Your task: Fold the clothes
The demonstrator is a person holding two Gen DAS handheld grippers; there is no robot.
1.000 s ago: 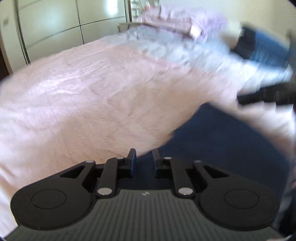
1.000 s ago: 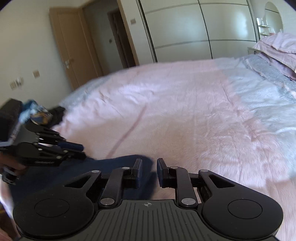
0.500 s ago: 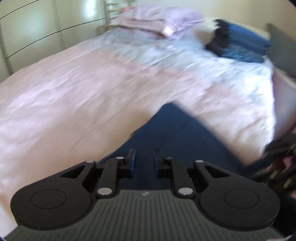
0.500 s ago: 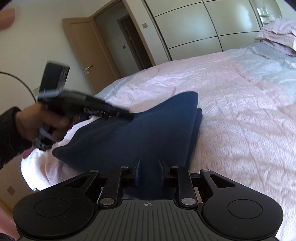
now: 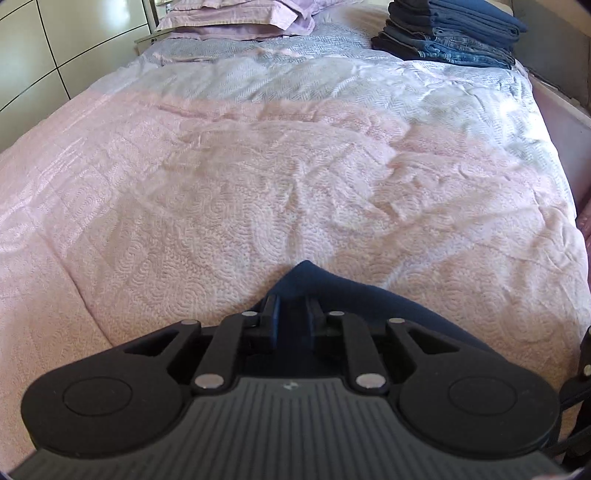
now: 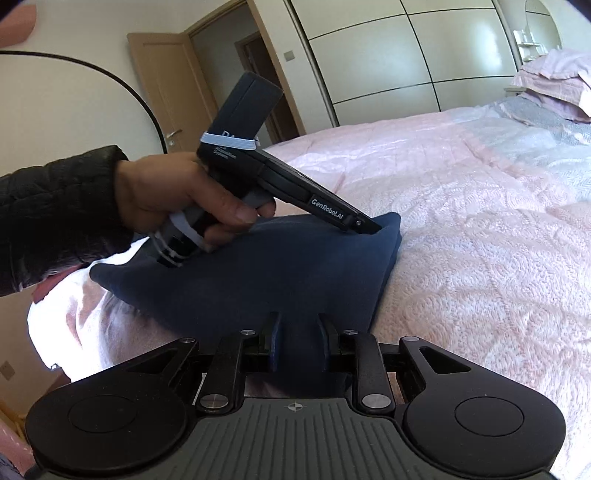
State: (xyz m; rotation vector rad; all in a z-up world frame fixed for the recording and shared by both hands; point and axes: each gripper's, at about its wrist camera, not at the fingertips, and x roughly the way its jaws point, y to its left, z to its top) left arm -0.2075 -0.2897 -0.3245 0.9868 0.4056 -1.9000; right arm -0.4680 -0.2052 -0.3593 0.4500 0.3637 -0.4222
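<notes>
A dark navy garment [image 6: 266, 273] lies folded on the pink bedspread [image 6: 480, 229] near the bed's foot. My left gripper [image 5: 293, 317] is shut on the navy garment's [image 5: 332, 288] far corner; the right wrist view shows its tip [image 6: 371, 228] pressed into that corner. My right gripper [image 6: 298, 341] is shut on the garment's near edge, with cloth between its fingers.
A stack of folded dark jeans and clothes [image 5: 450, 31] sits at the bed's far right, by lilac pillows [image 5: 236, 16]. A wardrobe with pale doors [image 6: 406, 59] and a wooden door [image 6: 166, 92] stand beyond the bed. The bed's right edge [image 5: 576, 206] drops off.
Both grippers carried the navy garment over and laid it down folded on the bedspread. The left gripper has swung to face the pillows and has settled.
</notes>
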